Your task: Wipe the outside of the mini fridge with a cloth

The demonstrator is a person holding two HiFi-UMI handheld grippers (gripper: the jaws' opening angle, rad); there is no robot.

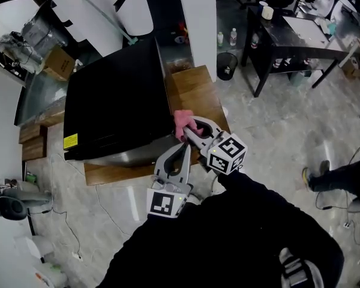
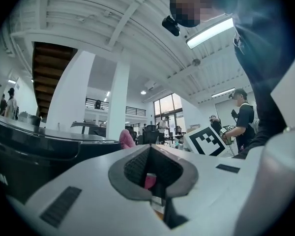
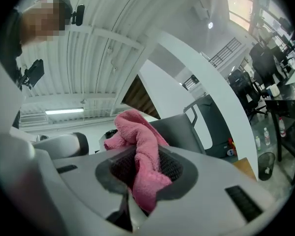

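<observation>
Right hand-held gripper (image 1: 191,128), extended forward from a black sleeve (image 1: 258,221), is clamped on the crumpled pink terry cloth (image 1: 182,120) at the near right corner of the black box-shaped mini fridge (image 1: 117,95). Left hand-held gripper (image 1: 183,150) is just beside it, jaws closed together.

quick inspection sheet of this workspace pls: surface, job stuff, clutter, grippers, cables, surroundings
surface: wooden platform under the fridge, on a marbled floor
job's things: black mini fridge; pink cloth at its near right corner
clutter: cardboard box behind the fridge
grippers: right gripper shut on the pink cloth; left gripper shut, holding nothing, just beside it
cables: white cable loose on the floor at left
surroundings: black desk, waste bin, bottles
</observation>
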